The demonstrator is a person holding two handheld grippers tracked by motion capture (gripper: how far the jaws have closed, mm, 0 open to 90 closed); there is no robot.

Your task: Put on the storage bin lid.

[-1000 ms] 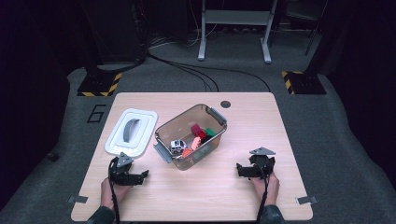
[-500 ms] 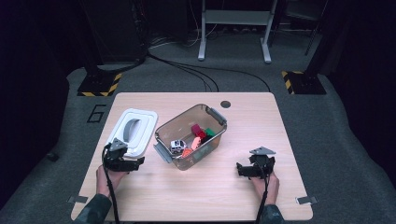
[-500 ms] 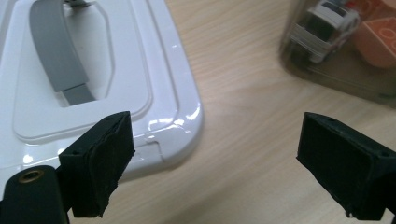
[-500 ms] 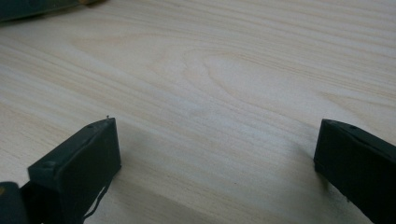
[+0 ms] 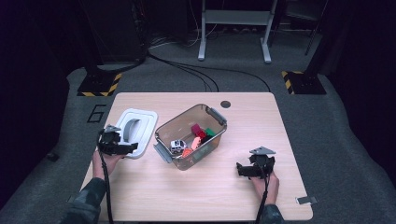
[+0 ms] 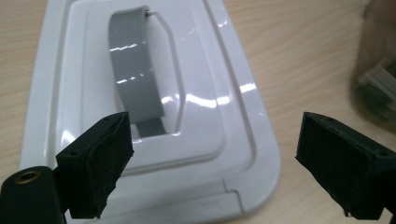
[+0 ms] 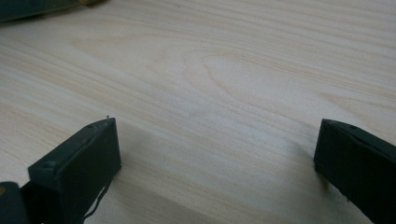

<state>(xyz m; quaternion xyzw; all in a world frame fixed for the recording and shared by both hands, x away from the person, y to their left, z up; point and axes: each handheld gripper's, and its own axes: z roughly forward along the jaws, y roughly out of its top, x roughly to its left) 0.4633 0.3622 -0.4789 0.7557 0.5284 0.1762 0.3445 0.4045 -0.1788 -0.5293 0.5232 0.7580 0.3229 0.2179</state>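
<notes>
Here the white lid (image 5: 136, 131) lies flat on the table (image 5: 289, 140), left of centre, with its grey handle (image 6: 135, 88) arching along its middle. The left gripper (image 5: 122, 148) hangs at the lid's near edge, jaws wide apart with nothing between them; in the left gripper view the two black pads (image 6: 100, 161) frame the near end of the lid and the foot of the handle without touching either. Just right of the lid stands a clear brown bin (image 5: 191, 135), set at an angle, with grey latches at its two ends and small toys inside: a white toy car (image 5: 178, 145), red blocks (image 5: 198, 131) and a green one (image 5: 210, 132). Well apart, near the right front of the table, the right gripper (image 5: 242, 169) rests low over bare wood, its jaws likewise spread wide and empty, pointing left toward the bin. A dark round hole (image 5: 225, 104) sits in the table near its far edge.
</notes>
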